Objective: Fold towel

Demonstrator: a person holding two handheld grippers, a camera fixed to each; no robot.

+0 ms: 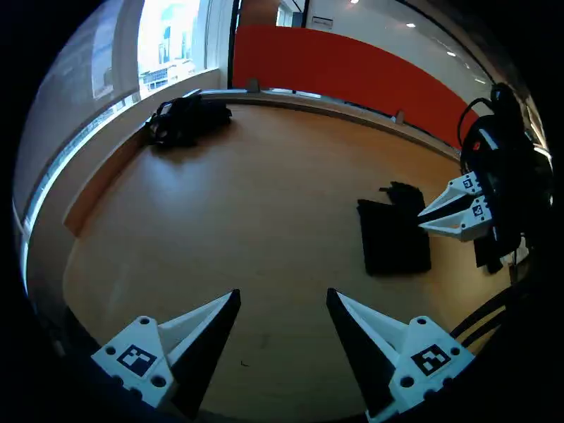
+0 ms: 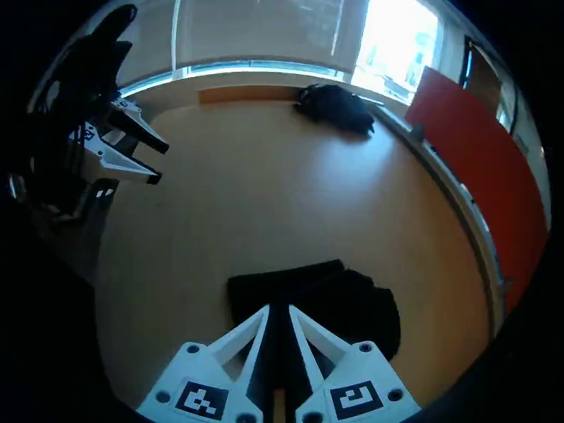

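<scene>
Left tongs [image 1: 282, 292] reach forward, low and level over a bare wooden worktop [image 1: 268, 197], their two white, black-faced fingers standing well apart with nothing between them. In the right gripper view the same tongs show at the upper left [image 2: 161, 163], fingers spread and pointing right above the wood, backed by a dark rig too shadowed to make out.

Right tongs [image 2: 278, 310] point forward and down over the towel [image 2: 317, 299]. Their fingers are almost together, leaving only a slim dark gap. Whether they pinch any cloth cannot be told. In the left gripper view they come in from the right [image 1: 421, 220], tips close together at the towel's right edge [image 1: 393, 240], with black cables and housing behind.

The towel is dark, nearly black. It lies flat on the worktop as a rough rectangle, with a bunched, rumpled lump along one side. It sits just under and ahead of the right tongs, well apart from the left ones.

A bright window [image 1: 169, 42] lies far left, a black bag [image 1: 185, 120] rests at the worktop's far corner, and a red panel [image 1: 352, 70] runs along the far edge.
</scene>
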